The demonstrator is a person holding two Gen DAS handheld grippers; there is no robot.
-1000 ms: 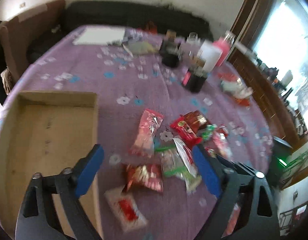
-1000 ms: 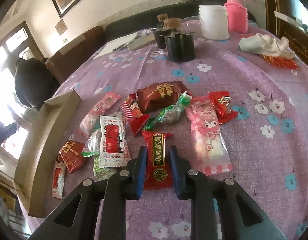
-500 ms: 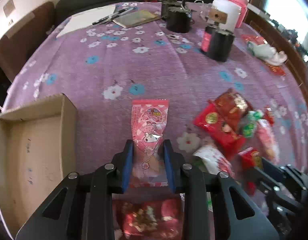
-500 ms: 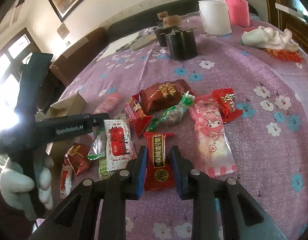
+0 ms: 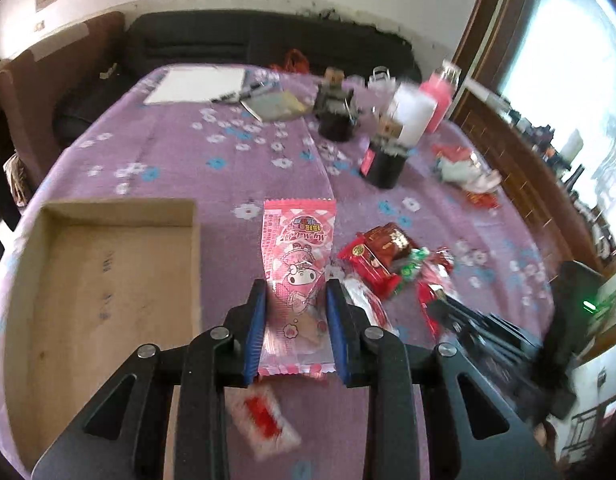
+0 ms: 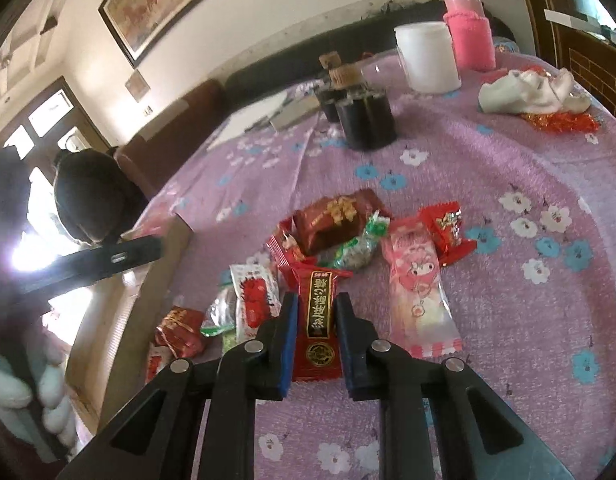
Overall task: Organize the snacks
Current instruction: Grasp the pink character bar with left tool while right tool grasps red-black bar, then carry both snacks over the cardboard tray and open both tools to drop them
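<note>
Left gripper (image 5: 295, 312) pinches pink snack pack (image 5: 297, 272), lifted beside cardboard box (image 5: 107, 280). Right gripper (image 6: 316, 328) jaws clamped on red candy packet (image 6: 318, 320) above purple tablecloth (image 6: 508, 160).

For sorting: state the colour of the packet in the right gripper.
Red packet with a black label; right wrist view.

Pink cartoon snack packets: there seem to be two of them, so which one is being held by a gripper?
The pink packet clamped in the left gripper, beside the cardboard box. The other pink packet lies free on the purple tablecloth, right of the right gripper.
</note>
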